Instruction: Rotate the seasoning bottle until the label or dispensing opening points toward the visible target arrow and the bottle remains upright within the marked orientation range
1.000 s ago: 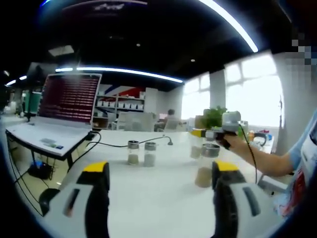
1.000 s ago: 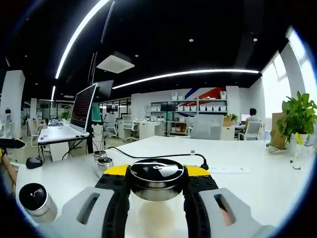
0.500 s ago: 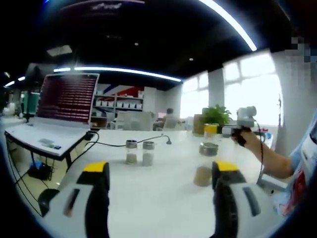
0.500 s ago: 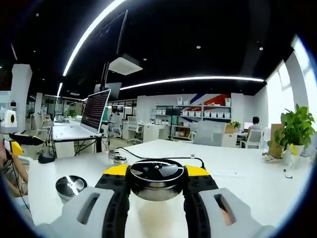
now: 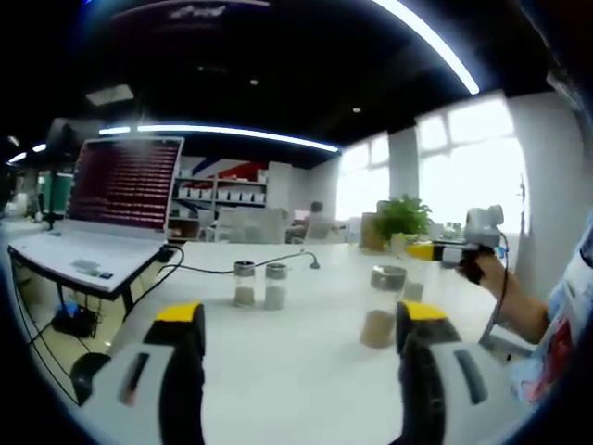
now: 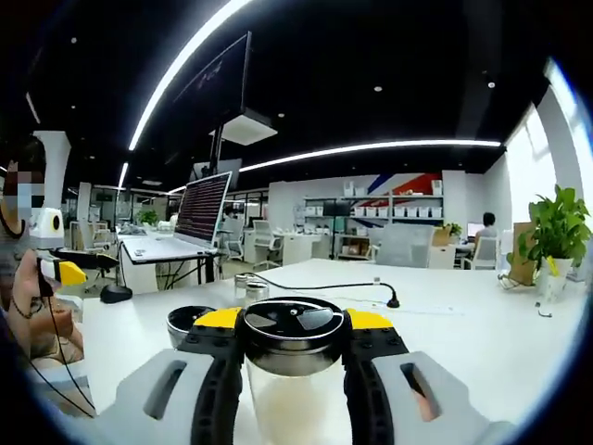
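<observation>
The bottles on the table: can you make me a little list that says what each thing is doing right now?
right tool: shut on the seasoning bottle, gripping just under its dark metal cap
seasoning bottle: upright, pale powder inside
left tool: open, holding nothing
bottle on the table: stands upright, nothing gripping it
two small bottles: side by side further back on the table
laptop: open, on a stand at the table's edge
target arrow: cannot tell

No readable text; laptop screen [image 5: 128, 181] shows red rows, too blurred to read; bottles bear no legible labels.
</observation>
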`<control>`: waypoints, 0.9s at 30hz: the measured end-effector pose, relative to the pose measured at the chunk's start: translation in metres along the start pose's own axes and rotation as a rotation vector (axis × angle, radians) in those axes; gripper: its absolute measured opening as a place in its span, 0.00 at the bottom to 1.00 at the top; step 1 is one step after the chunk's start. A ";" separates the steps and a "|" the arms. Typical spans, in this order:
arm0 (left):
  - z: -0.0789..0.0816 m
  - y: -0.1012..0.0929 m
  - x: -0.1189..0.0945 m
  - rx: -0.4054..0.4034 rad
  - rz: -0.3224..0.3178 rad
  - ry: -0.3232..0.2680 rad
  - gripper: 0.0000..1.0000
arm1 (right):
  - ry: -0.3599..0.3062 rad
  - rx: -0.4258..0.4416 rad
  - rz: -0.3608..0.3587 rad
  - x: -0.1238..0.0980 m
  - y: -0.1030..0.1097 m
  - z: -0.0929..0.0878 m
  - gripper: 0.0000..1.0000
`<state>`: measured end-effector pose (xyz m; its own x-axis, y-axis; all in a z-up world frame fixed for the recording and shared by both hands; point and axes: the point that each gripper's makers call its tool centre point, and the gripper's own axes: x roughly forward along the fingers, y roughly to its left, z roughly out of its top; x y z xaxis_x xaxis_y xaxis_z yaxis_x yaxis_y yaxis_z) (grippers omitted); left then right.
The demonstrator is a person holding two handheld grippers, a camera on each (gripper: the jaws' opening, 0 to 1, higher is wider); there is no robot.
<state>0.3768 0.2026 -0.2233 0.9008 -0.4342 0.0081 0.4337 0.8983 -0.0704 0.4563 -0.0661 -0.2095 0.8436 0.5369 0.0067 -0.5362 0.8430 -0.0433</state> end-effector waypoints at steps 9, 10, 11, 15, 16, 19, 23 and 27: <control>-0.001 -0.002 0.000 0.001 -0.004 0.003 0.90 | 0.023 0.022 0.036 -0.006 0.015 -0.020 0.40; -0.001 -0.002 0.000 0.001 -0.004 0.003 0.90 | 0.024 0.015 0.034 -0.006 0.015 -0.023 0.40; -0.001 -0.002 0.000 0.001 -0.004 0.003 0.90 | 0.027 0.011 0.032 -0.006 0.015 -0.025 0.40; -0.002 -0.002 0.000 -0.001 -0.003 0.005 0.90 | 0.041 0.028 0.032 -0.007 0.012 -0.034 0.40; -0.002 -0.002 0.000 -0.001 -0.003 0.006 0.90 | 0.045 0.033 0.031 -0.007 0.011 -0.036 0.40; -0.002 -0.002 0.001 -0.002 -0.004 0.008 0.90 | 0.038 0.019 0.045 -0.010 0.014 -0.034 0.41; -0.003 -0.005 0.004 -0.001 -0.011 0.012 0.90 | 0.030 0.018 0.056 -0.012 0.015 -0.034 0.41; -0.004 -0.008 0.004 -0.001 -0.022 0.016 0.90 | 0.010 0.032 0.056 -0.012 0.015 -0.034 0.41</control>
<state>0.3772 0.1935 -0.2265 0.8906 -0.4547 -0.0065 0.4531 0.8886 -0.0715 0.4389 -0.0612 -0.2439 0.8122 0.5834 -0.0053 -0.5834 0.8121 -0.0115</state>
